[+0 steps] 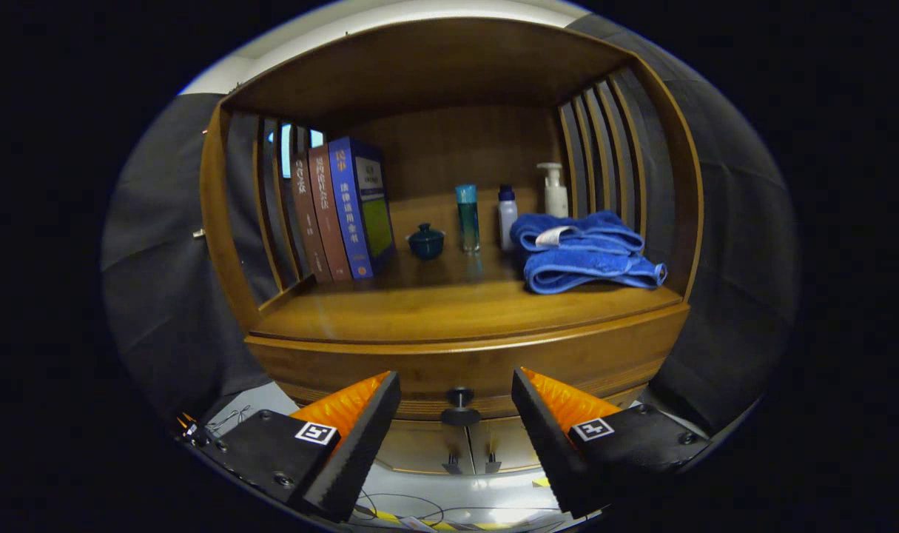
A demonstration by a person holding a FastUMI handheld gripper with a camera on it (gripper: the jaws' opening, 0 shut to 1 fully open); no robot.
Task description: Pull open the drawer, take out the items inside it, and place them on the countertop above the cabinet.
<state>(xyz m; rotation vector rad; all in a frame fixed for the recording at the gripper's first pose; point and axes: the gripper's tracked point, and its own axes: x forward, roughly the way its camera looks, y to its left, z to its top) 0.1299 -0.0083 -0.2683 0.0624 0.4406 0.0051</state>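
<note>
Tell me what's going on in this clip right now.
A person's handheld gripper is open, its fingers spread to either side of the knob on the drawer, which is shut. Nothing is gripped yet. On the countertop above stand books, a small lidded cup, three bottles and folded blue towels.

Mock home booth: wooden cabinet [464, 355], books [342, 211]

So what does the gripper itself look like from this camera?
The gripper has two wedge-shaped fingers tapering to narrow tips, with textured inner faces. Each sits on a flat block fixed with round screws and carries a small square black-and-white marker tag. The fingers are spread open either side of the drawer knob.
</note>
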